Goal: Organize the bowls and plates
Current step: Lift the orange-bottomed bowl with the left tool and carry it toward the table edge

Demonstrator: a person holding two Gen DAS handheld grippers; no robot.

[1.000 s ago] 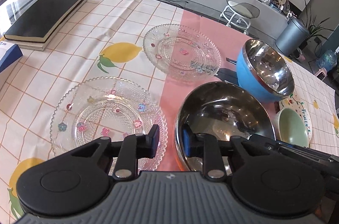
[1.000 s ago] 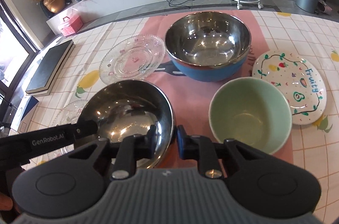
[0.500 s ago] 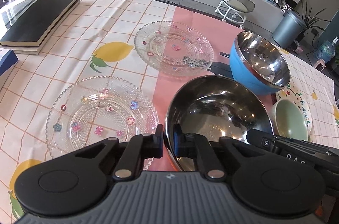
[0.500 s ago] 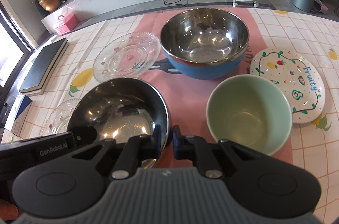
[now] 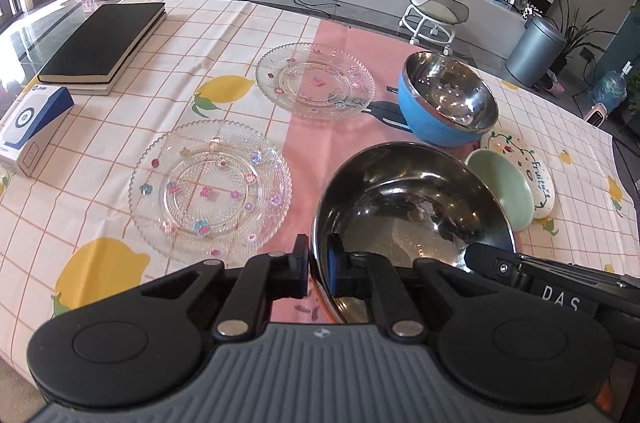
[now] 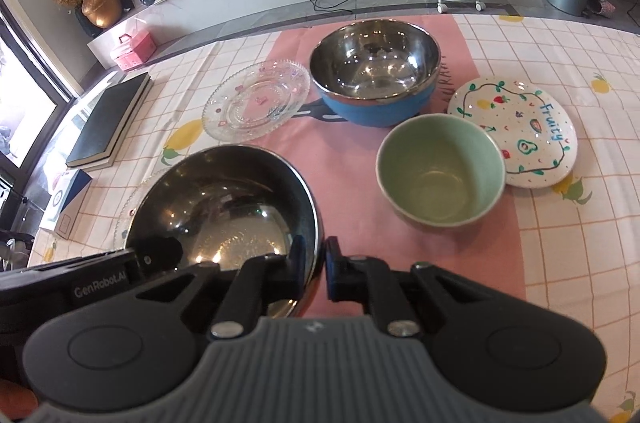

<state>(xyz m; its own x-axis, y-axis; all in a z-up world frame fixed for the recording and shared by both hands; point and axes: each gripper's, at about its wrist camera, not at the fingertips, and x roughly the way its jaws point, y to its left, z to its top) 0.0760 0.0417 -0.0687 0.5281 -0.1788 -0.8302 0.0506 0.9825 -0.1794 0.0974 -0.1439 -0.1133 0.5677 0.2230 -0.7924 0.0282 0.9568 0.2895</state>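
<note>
At the near edge of the table [image 5: 100, 127], our left gripper [image 5: 318, 269] is clamped tight on the rim of the steel bowl [image 5: 408, 199], one finger outside the wall and one inside, while our right gripper [image 6: 320, 269] pinches the same bowl's [image 6: 216, 199] rim on the opposite side, so we hold it between both tools. From the left wrist view we read "DAS" in white letters on the black body of the right gripper; from the right wrist view we read "GenRoboLAI", or close to it, on the body of the left one. Just left of the held bowl lies a clear glass plate with small coloured flowers [image 5: 210, 189], on the checked lemon-print cloth. Farther in, toward the middle of the table on the pink strip, a second glass plate [image 6: 256, 99] sits beside a blue bowl with a steel lining [image 6: 374, 79]. Toward the right side, a pale green bowl [image 6: 440, 171] stands touching or overlapping a white plate painted with fruit and the word "Fruity" [image 6: 516, 127]. At the far left corner a black book [image 5: 106, 41] rests on another, and near the left edge lies a blue and white box [image 5: 34, 123] whose print we cannot read.
</note>
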